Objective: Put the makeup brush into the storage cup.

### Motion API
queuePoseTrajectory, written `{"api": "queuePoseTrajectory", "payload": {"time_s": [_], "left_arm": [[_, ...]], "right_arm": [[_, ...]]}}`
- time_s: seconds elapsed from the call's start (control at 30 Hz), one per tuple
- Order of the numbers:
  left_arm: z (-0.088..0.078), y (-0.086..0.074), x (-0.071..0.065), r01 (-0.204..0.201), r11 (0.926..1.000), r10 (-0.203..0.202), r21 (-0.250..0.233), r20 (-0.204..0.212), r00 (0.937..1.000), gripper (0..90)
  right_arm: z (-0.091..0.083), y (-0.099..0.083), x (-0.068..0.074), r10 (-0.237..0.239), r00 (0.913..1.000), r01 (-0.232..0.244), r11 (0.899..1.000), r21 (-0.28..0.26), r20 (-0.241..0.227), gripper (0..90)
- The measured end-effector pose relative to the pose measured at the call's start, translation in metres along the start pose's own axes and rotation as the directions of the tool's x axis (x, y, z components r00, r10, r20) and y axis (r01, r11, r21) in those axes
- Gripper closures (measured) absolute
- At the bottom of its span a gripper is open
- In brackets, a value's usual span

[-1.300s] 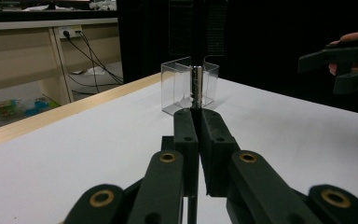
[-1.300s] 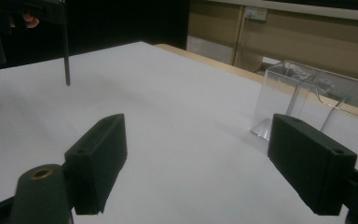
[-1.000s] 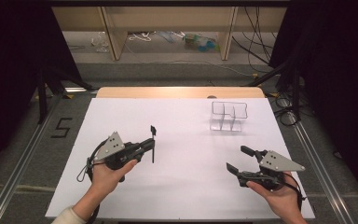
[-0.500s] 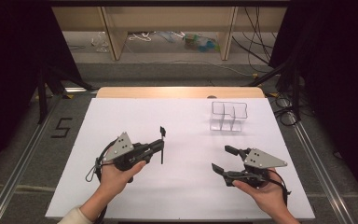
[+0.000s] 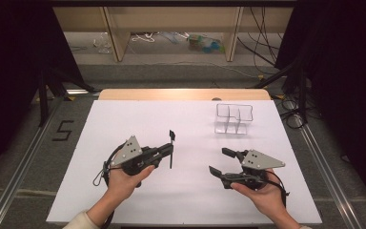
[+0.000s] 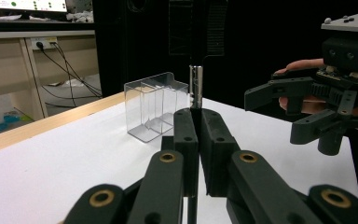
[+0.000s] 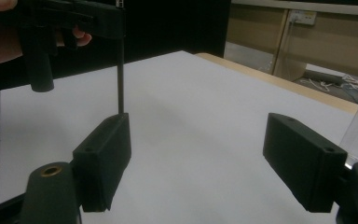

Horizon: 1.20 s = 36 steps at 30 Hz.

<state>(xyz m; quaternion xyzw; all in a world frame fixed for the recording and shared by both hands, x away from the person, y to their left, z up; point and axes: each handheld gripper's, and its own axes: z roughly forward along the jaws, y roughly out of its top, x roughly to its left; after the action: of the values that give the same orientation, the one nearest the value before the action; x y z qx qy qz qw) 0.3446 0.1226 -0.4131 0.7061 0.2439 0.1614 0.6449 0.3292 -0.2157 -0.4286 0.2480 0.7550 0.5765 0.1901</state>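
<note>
My left gripper [image 5: 170, 151] is shut on the thin black handle of a small brush [image 5: 172, 137], left of the table's middle. The brush stands upright; its flat black head and metal ferrule [image 6: 195, 84] rise above the closed jaws of my left gripper [image 6: 197, 115]. My right gripper [image 5: 220, 161] is held open at the front right, pointing left toward the brush, with nothing between its pads [image 7: 198, 126]. The brush handle [image 7: 120, 79] is beyond its left pad. A clear divided plastic box [image 5: 233, 119] stands at the back right, and this box [image 6: 156, 112] lies behind the brush.
A white sheet [image 5: 138, 119] covers the table, with a wooden edge [image 5: 181, 94] at the far side. In the left gripper view the right gripper [image 6: 270, 116] hovers at the right. Shelving and cables lie on the floor beyond the table.
Both hands have drifted toward the table's middle: the left gripper to the right with the brush, the right gripper to the left. The clear box has stayed put.
</note>
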Motion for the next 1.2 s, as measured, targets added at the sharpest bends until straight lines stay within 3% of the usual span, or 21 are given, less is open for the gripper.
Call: {"api": "queuePoseTrajectory", "payload": {"time_s": [0.23, 0.3, 0.4, 0.6, 1.2], "left_arm": [[0.005, 0.001, -0.004, 0.001, 1.0000, -0.001, -0.004, 0.007, 1.0000, 86.0], [0.007, 0.001, -0.006, -0.001, 1.0000, 0.001, -0.002, 0.012, 0.9999, 86.0], [0.008, 0.002, -0.006, -0.004, 1.0000, 0.004, -0.004, 0.014, 0.9999, 86.0], [0.012, 0.002, -0.009, 0.000, 1.0000, 0.000, -0.005, 0.019, 0.9998, 86.0], [0.023, 0.003, -0.016, 0.000, 1.0000, 0.000, -0.009, 0.039, 0.9992, 86.0]], "right_arm": [[0.013, 0.002, 0.005, -0.007, 0.9996, 0.007, 1.000, -0.010, -0.028, 25.1], [0.015, 0.004, 0.007, -0.007, 0.9994, 0.008, 1.000, 0.020, -0.034, 25.2], [0.019, 0.004, 0.008, -0.014, 0.9991, 0.014, 1.000, -0.002, -0.039, 25.3], [0.026, 0.006, 0.013, -0.011, 0.9983, 0.012, 1.000, 0.026, -0.058, 25.9], [0.049, 0.011, 0.024, -0.027, 0.9951, 0.028, 1.000, 0.010, -0.096, 30.7]]}}
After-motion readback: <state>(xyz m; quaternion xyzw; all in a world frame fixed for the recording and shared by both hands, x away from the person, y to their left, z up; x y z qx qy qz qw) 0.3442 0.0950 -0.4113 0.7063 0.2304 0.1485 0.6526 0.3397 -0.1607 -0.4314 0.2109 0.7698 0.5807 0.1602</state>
